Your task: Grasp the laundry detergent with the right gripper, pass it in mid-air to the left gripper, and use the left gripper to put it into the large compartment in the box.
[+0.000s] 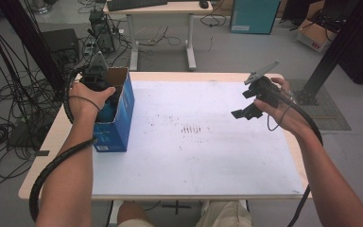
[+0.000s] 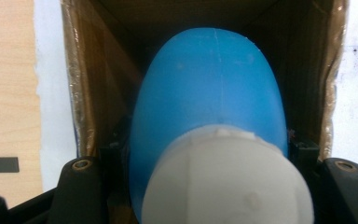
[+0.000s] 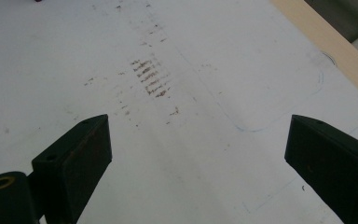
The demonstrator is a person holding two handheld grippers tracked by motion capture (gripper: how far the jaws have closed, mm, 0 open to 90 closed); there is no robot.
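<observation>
The worktop (image 1: pixel 203 142) is carrying almost nothing: its white sheet is bare except for some brown smudges (image 1: pixel 191 128) near the middle. In the high view the only big thing on it is the blue cardboard box (image 1: pixel 121 118), which is standing upright with its top open at about nine o'clock from those smudges, close to the left edge.

I am holding my left tongs (image 1: pixel 105 97) down inside the open top of this box. In the left gripper view they are clamped on the blue bottle (image 2: pixel 214 102), one black jaw pressing on each flank, just below its white cap (image 2: pixel 228 179). The bottle is pointing cap-up toward me and its body is sitting between the brown inner walls of the box, so it is already well inside. I cannot see if its bottom is touching the floor of the box.

My right tongs (image 1: pixel 246 105) are hanging above the worktop at about three o'clock from the smudges, well apart from the box. Their jaws are standing wide apart with nothing between them.

So I am judging that the packing is nearly finished. What is left is to lower the bottle fully, let it go, and pull my left tongs out.
</observation>
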